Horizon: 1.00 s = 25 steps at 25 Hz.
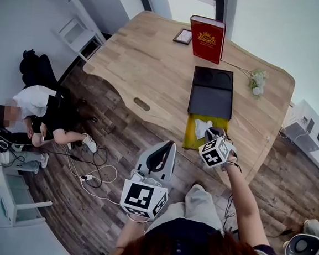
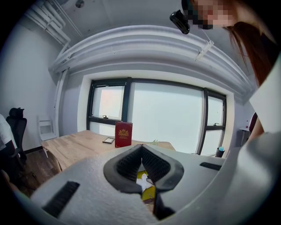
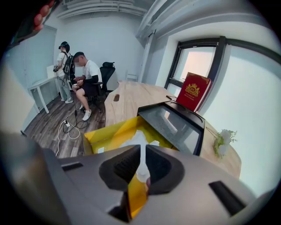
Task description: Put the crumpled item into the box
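L gripper (image 1: 160,152) hangs off the table (image 1: 148,67), near side, over open floor (image 1: 119,143); cables (image 1: 92,171) to its left. Its jaws are clenched tip to tip, nothing btwn. Yellow box (image 1: 191,137) sits at table's near edge, black lid (image 1: 211,92) against its far side. Crumpled item (image 1: 202,128) lies inside. R gripper (image 1: 214,133) is at box's near-right corner, jaws almost together, nipping a thin bit of the item.
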Available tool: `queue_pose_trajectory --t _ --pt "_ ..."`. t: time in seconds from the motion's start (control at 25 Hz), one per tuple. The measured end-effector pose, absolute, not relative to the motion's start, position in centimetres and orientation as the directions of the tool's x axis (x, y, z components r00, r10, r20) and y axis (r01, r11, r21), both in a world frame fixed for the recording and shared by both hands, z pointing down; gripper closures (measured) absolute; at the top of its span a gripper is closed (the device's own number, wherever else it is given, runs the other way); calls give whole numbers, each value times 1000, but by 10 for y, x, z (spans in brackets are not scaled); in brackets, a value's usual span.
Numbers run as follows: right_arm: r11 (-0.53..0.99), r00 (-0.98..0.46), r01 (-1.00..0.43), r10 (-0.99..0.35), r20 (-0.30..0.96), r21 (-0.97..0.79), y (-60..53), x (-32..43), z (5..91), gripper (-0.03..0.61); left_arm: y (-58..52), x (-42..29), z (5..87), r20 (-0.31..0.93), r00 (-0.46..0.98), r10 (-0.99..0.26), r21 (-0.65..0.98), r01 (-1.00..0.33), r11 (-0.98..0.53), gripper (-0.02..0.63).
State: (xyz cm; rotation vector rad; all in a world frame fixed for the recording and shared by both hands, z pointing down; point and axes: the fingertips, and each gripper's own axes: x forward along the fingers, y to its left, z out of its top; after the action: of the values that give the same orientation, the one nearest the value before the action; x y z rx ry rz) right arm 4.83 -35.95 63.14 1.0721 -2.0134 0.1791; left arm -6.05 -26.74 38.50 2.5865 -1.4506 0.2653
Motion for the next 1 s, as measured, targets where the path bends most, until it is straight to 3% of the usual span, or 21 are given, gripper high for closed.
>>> queue_pose_trajectory --t 1.0 --pt "462 -225 -849 -756 614 257 -302 50 549 554 -212 -90 355 125 550 -826 47 -835 -549 586"
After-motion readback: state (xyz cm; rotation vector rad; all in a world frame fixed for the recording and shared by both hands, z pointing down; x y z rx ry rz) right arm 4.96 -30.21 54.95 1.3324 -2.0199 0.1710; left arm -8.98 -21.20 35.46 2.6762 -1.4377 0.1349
